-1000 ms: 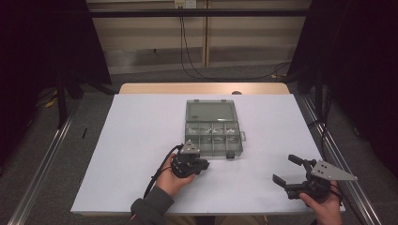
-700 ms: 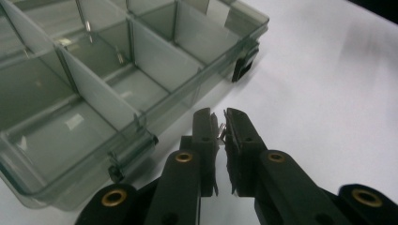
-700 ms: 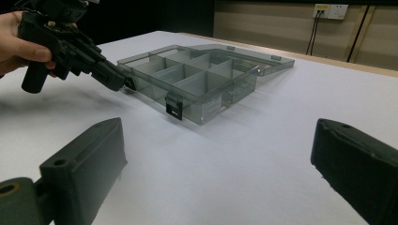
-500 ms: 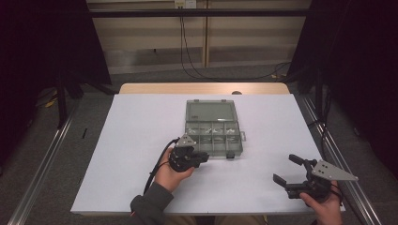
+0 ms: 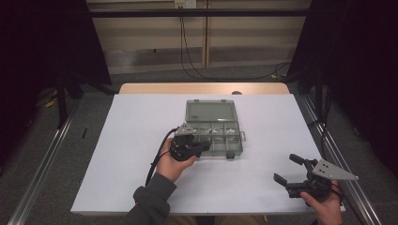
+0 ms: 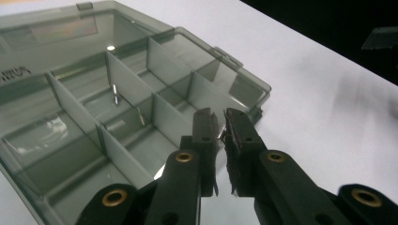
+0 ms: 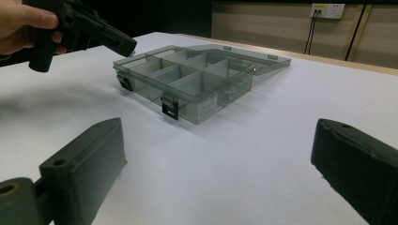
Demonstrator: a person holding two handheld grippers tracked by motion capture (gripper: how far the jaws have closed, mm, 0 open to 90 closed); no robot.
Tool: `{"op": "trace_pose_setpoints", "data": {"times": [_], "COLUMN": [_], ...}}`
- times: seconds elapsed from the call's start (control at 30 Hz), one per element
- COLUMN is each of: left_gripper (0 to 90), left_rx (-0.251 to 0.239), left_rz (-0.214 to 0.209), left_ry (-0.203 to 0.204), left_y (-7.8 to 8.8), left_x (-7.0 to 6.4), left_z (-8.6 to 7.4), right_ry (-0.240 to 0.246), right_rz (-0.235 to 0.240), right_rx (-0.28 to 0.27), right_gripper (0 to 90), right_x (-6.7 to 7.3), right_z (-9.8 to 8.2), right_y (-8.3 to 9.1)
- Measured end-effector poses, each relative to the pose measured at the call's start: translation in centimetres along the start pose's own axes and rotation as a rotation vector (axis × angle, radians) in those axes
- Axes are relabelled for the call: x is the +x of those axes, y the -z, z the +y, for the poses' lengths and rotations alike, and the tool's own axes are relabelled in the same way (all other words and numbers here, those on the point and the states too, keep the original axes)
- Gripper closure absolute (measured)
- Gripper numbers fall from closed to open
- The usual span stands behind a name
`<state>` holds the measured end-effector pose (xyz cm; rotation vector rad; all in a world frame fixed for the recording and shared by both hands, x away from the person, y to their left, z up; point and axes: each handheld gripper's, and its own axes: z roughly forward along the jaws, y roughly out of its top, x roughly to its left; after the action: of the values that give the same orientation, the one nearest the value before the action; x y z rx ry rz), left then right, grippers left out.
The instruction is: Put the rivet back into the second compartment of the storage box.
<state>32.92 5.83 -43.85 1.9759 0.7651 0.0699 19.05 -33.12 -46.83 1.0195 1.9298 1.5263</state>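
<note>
**Small screw pinched over the open organizer box**

High view: the left gripper [image 5: 199, 149] is held at the near left corner of the organizer box [image 5: 213, 129]; the right gripper [image 5: 287, 171] is kept wide apart, empty.

Left gripper view: a small metal screw [image 6: 220, 131] is clamped between the tips. It is judged light, stiff and slippery, best taken across the shank.

Right gripper view: the box is seen open on the table [image 7: 263, 154].

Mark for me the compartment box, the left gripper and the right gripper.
compartment box [image 5: 233, 146]: high view, front wall at the right end.
left gripper [image 6: 221, 123]: left gripper view, midway between its fingertips, over the box.
right gripper [image 5: 288, 169]: high view, midway between its spread fingertips.
</note>
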Motion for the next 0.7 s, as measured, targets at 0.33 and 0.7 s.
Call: {"op": "trace_pose_setpoints", "data": {"times": [0.33,0.7], "left_gripper": [90.0,76.1], "left_rx": [0.005,0.043], "left_rz": [-0.003,0.009], "left_ry": [0.02,-0.018], "left_y": [-0.2,1.5], "left_x": [0.5,0.0], "left_z": [1.4,-2.8], "right_ry": [-0.005,0.002], "right_rz": [0.009,0.017], "right_rx": [-0.001,0.002], "right_gripper": [2.7,2.7], "right_x": [0.0,0.1], "right_z": [0.0,0.1], "right_y": [-0.2,-0.4]}}
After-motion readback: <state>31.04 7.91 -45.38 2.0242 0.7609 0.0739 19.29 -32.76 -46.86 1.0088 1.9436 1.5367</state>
